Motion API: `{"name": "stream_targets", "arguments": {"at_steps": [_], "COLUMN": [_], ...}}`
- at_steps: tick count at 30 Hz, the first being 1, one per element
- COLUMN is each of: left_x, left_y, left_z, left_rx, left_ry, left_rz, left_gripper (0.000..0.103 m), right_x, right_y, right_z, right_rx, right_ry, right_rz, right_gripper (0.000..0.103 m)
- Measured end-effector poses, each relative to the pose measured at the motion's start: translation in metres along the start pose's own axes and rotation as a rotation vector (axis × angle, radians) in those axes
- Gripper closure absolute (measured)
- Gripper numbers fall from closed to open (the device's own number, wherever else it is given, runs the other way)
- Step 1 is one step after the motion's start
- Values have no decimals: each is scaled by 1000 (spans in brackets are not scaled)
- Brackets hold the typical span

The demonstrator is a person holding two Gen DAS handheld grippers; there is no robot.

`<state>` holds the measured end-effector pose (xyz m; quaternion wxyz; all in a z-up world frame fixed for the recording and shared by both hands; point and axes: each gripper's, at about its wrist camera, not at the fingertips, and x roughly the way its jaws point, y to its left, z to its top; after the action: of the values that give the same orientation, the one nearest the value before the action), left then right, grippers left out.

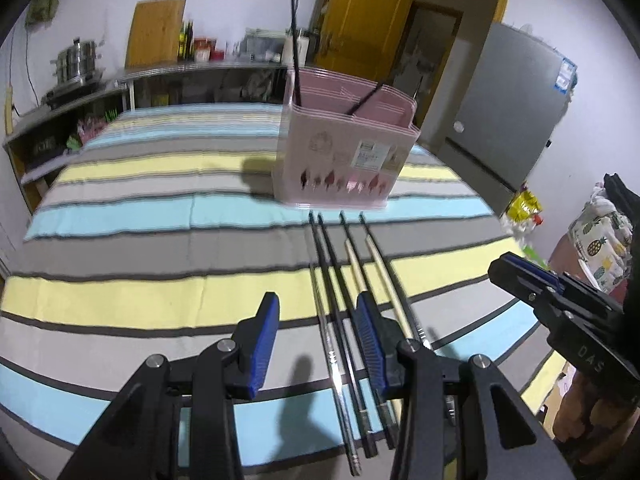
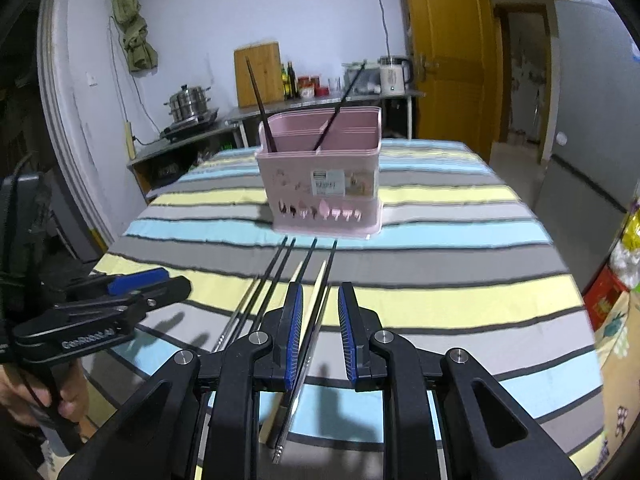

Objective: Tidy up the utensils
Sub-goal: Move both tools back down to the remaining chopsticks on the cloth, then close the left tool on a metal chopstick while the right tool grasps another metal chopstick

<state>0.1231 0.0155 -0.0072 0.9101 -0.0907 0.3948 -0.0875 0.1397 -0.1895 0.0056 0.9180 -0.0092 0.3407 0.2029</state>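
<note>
We see a bench (image 1: 132, 240) draped in a cloth striped grey, yellow and pale blue, filling the ground ahead of both sets of jaws. Beyond the jaws, further along the cloth, stands a pink utensil holder (image 2: 320, 184) with divided compartments and cut-out slots near its base. From the left wrist view it sits ahead and slightly to the right of the jaws; from the right wrist view it sits straight ahead.

Two dark chopsticks stand in the holder (image 2: 262, 108), one leaning left in the left compartment, the other tilted right across the divider area; which compartment its foot is in we cannot tell.

The left gripper (image 1: 318, 340) has its jaws spread apart and holds nothing; they hover over the cloth. The right gripper (image 2: 319, 332) also has its jaws parted, not clamped on anything.

Four chopsticks lie on the cloth (image 1: 340, 280), side by side and roughly parallel, their tips pointing toward the holder and stopping just short of its base. In the left wrist view the two leftmost lie between the left jaws, near the right finger, while the other two pass under and beyond that finger. In the right wrist view one chopstick with a pale section and a metal end runs between the right jaws, next to the left pad; the rest lie to the left.
</note>
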Motion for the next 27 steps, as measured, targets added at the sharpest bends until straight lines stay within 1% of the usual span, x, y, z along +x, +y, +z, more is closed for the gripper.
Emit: {"name": "stream_targets", "arguments": {"at_steps": [6, 9, 13, 21, 27], "left_x": [36, 46, 56, 60, 61], "left_y": [7, 8, 10, 9, 10], "left_z": [-3, -1, 0, 2, 3], "left_rx": [-30, -30, -39, -27, -26], "left_ry": [79, 99, 124, 125, 123], "left_rz": [-4, 1, 8, 21, 36], "left_gripper": [63, 64, 66, 67, 68], "right_x": [38, 52, 67, 88, 91], "right_y": [-9, -15, -18, -17, -18], "right_z": [-6, -6, -3, -4, -5], "right_rx": [53, 85, 97, 100, 100], "right_ry": [88, 117, 145, 194, 200], "right_rz": [21, 29, 29, 25, 13], "right_gripper": [85, 86, 86, 86, 86]}}
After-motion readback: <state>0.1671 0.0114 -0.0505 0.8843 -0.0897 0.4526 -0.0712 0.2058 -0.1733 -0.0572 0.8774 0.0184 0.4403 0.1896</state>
